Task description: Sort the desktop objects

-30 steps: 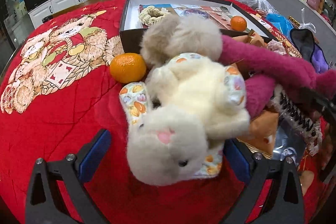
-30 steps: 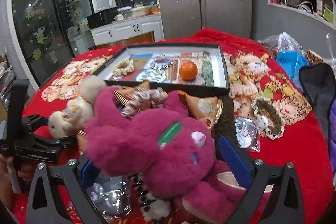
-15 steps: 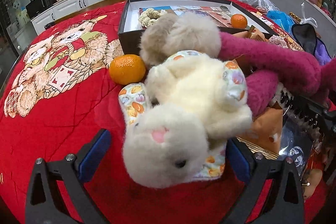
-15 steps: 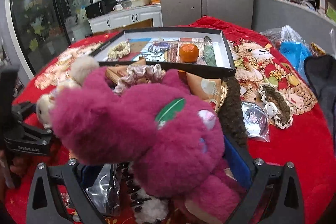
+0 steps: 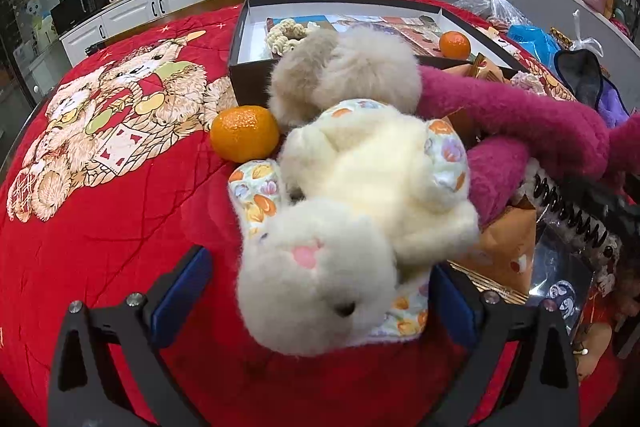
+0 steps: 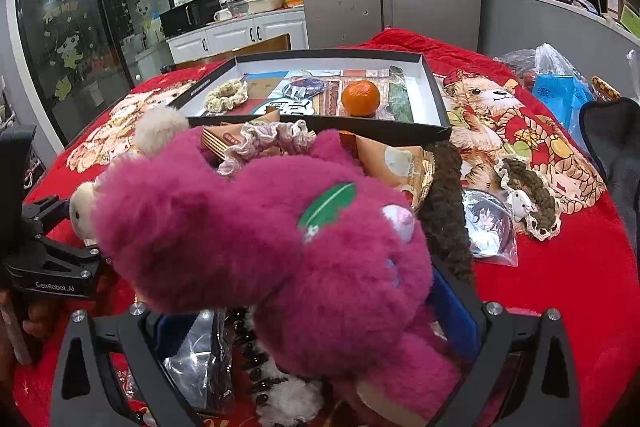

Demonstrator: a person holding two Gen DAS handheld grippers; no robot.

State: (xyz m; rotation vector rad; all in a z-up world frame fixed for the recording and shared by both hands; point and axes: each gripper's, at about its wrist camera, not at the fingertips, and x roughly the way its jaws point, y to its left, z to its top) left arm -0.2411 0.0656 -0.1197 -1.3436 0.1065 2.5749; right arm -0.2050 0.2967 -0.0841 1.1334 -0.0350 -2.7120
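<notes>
Left wrist view: the left gripper (image 5: 316, 291) has its jaws wide apart around the head of a cream plush rabbit (image 5: 360, 211) lying on the red quilted counter (image 5: 100, 235), an orange tangerine (image 5: 245, 133) just beside it.
Right wrist view: the right gripper (image 6: 316, 331) has its jaws clamped on a magenta plush bear (image 6: 280, 251), in front of a shallow black box (image 6: 432, 95)

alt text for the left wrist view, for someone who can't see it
A cream plush rabbit lies between the open fingers of the left hand-held gripper on a red tablecloth. An orange sits just behind it, beside a shallow black box, and a magenta plush toy lies to the right.
</notes>
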